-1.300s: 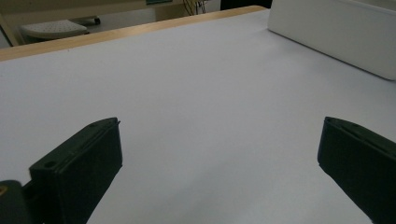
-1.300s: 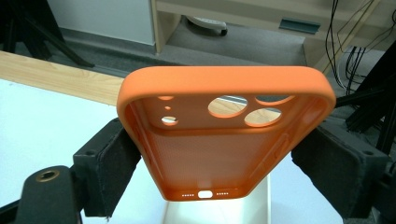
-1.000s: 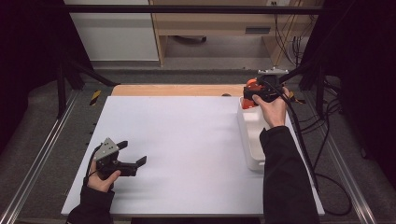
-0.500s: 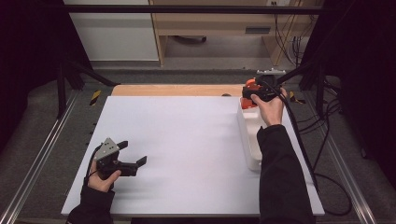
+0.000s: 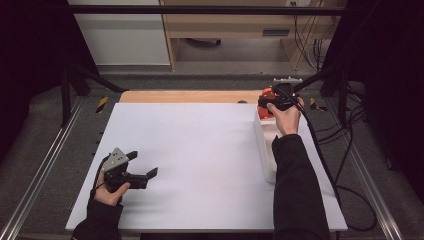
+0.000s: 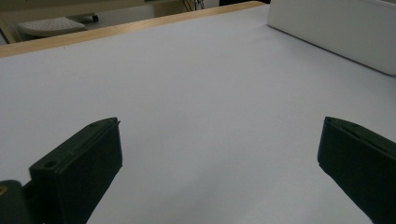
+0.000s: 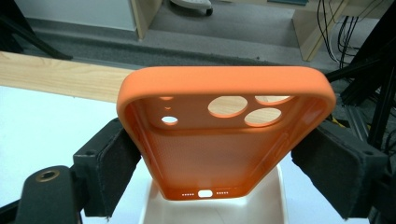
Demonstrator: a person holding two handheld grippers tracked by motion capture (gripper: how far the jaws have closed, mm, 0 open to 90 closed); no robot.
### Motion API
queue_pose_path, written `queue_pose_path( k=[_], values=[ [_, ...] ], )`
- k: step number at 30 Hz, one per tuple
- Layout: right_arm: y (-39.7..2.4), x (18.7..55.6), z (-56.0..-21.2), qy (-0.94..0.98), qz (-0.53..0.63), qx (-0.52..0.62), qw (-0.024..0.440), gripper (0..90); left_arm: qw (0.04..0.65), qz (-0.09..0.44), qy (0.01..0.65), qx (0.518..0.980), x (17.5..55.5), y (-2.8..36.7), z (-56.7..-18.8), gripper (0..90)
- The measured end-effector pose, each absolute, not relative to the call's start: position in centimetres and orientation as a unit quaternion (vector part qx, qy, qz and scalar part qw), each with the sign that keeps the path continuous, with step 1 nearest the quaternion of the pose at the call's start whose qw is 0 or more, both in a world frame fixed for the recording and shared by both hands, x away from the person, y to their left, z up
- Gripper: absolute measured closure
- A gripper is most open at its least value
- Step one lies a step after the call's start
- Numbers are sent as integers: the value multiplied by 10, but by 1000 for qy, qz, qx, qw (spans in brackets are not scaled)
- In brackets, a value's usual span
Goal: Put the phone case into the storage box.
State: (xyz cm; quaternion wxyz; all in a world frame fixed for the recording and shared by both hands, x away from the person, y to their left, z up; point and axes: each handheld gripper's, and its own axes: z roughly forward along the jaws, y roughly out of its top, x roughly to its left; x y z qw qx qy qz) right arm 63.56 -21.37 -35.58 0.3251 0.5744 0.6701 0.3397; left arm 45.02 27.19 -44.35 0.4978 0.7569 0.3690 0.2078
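An orange phone case [image 7: 224, 140] with camera cut-outs is clamped by its long sides between the pads of my right gripper [image 7: 219, 163]; its open side faces the camera. In the high view this gripper [image 5: 272, 102] holds the case [image 5: 266, 95] over the far end of the long white tray [image 5: 264, 150] at the table's right. My left gripper [image 5: 142, 165] rests low over the white table near the front left, jaws wide apart. In the left gripper view its pads [image 6: 88, 158] have nothing but bare table between them.
The white table sheet [image 5: 200, 160] ends at a wooden strip [image 5: 190, 96] along the far edge. Metal rails run down both sides. Cables [image 5: 350, 160] trail off the right side. A wooden cabinet [image 5: 235, 30] stands behind.
My right gripper with the orange case has sunk slightly toward the tray's far end. The left gripper has stayed put.
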Motion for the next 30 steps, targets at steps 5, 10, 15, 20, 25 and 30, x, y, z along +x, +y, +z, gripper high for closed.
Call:
queue_pose_path(
  k=[5,10,15,20,25,30],
  values=[
    [-214,637,-362,670,337,577,323,161,496,208,368,758,450,271,-444,0],
    [-219,639,-369,668,336,584,317,161,495,208,368,759,450,271,-444,0],
    [-220,640,-373,669,335,584,315,161,493,208,368,760,451,271,-445,0],
    [-220,642,-378,669,331,587,314,161,493,208,369,760,451,271,-445,0],
    [-223,644,-386,668,325,596,306,161,493,208,369,760,451,271,-445,0],
    [-224,645,-390,669,324,596,305,160,491,208,369,761,451,271,-446,0]
  ],
)
